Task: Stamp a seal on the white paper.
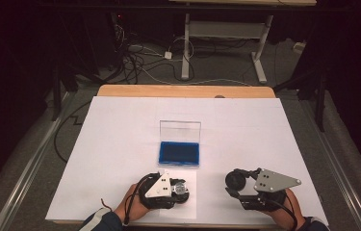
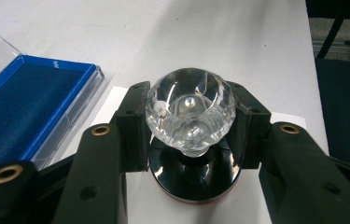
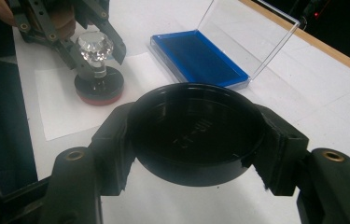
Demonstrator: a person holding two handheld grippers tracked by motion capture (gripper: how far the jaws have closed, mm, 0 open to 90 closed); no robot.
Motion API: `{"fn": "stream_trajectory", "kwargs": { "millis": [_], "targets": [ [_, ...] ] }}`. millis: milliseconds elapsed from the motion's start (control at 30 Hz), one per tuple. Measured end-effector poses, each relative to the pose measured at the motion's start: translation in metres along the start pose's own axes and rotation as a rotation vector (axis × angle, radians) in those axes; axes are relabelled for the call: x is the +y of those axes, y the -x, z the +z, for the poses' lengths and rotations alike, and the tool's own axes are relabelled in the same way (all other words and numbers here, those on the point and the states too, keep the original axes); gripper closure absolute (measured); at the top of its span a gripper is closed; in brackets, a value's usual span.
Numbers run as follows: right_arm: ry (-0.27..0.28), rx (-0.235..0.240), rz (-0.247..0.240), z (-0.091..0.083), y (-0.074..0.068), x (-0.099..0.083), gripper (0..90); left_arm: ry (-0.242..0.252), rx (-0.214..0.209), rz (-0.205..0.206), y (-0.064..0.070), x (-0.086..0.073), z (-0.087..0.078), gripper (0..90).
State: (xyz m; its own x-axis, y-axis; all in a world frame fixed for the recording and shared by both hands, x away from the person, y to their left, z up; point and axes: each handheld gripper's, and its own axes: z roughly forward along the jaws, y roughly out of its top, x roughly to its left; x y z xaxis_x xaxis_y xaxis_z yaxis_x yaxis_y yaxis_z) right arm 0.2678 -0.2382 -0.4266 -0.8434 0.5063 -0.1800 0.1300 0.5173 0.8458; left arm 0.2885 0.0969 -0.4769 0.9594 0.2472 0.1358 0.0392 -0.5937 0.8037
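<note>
A stamp with a faceted clear knob (image 2: pixel 190 109) and a black round base (image 2: pixel 193 175) stands upright on a small white slip of paper (image 3: pixel 65 102) near the table's front edge. My left gripper (image 2: pixel 190 126) is shut on the knob, one jaw on each side; the high view shows it at the lower middle (image 1: pixel 180 189). My right gripper (image 3: pixel 196 140) is shut on a black round cap (image 3: pixel 196 133), hollow side up, held above the table to the right (image 1: pixel 236 181). In the right gripper view the stamp (image 3: pixel 99 70) shows a red bottom rim.
An ink pad case (image 1: pixel 179 153) with a blue pad and an upright clear lid (image 1: pixel 180 130) lies just beyond the stamp. A white sheet (image 1: pixel 120 144) covers the wooden table (image 1: pixel 183 90). Cables and a desk frame (image 1: pixel 226 33) lie on the floor beyond.
</note>
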Motion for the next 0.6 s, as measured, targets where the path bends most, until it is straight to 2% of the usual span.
{"fn": "stream_trajectory", "kwargs": {
  "millis": [67,133,200,600],
  "targets": [
    [-0.002,-0.001,-0.003,0.0002,-0.0005,0.0002,37.8,-0.001,0.007,0.013,0.0005,-0.0007,0.0002,54.4],
    [-0.003,0.000,-0.004,0.0002,-0.0007,0.0002,37.8,0.014,0.013,0.010,0.0010,-0.0031,0.0011,54.4],
    [0.000,-0.001,-0.005,0.0001,-0.0006,0.0004,37.8,0.000,0.027,0.026,0.0023,-0.0016,0.0010,54.5],
    [0.000,0.003,-0.006,-0.0005,-0.0004,0.0004,37.8,0.001,0.017,0.006,0.0006,-0.0019,0.0009,54.6]
  ]
}}
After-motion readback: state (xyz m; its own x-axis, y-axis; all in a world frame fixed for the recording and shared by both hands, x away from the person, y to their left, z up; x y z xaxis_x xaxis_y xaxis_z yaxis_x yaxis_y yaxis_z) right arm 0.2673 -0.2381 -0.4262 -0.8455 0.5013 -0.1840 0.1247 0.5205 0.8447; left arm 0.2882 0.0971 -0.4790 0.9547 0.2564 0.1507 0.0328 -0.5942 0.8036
